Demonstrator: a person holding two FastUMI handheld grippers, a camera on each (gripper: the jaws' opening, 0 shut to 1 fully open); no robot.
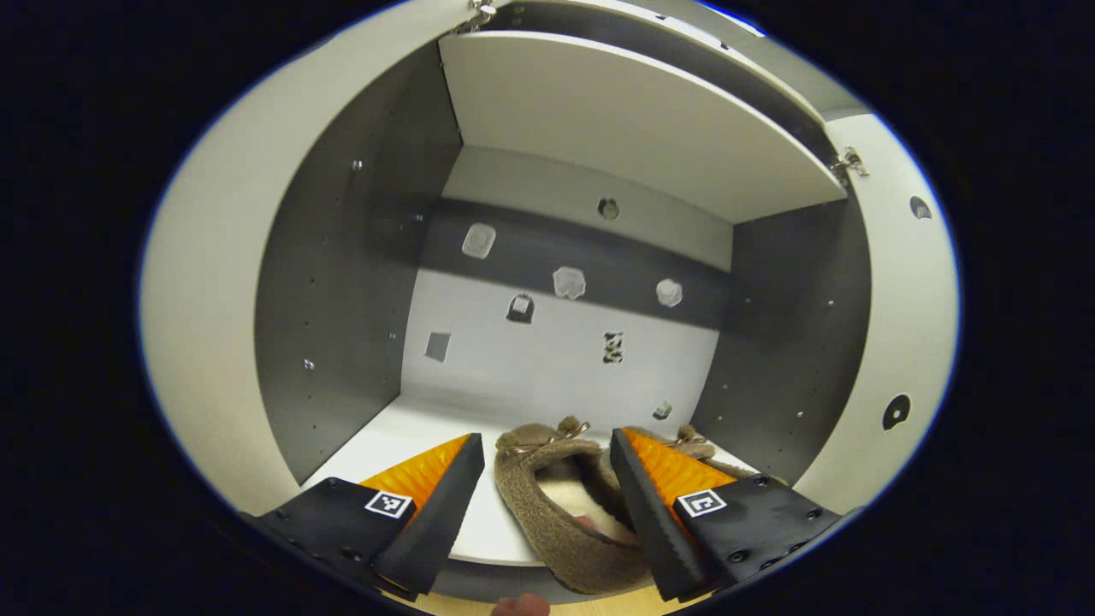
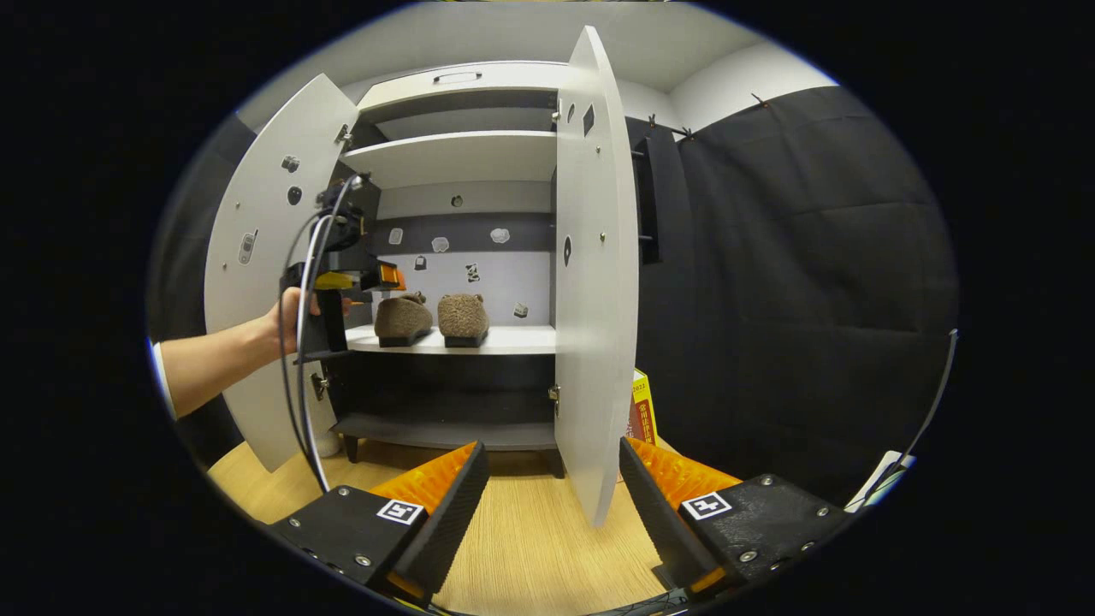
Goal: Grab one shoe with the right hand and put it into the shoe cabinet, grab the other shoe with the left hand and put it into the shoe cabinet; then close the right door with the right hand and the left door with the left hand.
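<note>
Two brown fuzzy shoes stand side by side on the white middle shelf [image 2: 513, 340] of the shoe cabinet: one shoe [image 2: 402, 320] on the left, the other shoe [image 2: 463, 318] on the right. In the left gripper view the near shoe [image 1: 556, 513] lies between the fingers of my left gripper [image 1: 547, 505], which is open; the left finger stands apart from it. The second shoe [image 1: 697, 447] peeks out behind the right finger. A hand holds the left gripper [image 2: 387, 277] at the shelf's front. My right gripper [image 2: 552, 505] is open, low over the floor, facing the right door [image 2: 599, 299].
Both doors stand wide open; the left door [image 2: 257, 257] is behind the person's arm [image 2: 214, 355]. An upper shelf [image 2: 453, 158] and a dark bottom shelf [image 2: 445, 430] frame the middle one. A yellow and red box [image 2: 642, 411] sits behind the right door on the wooden floor [image 2: 530, 547].
</note>
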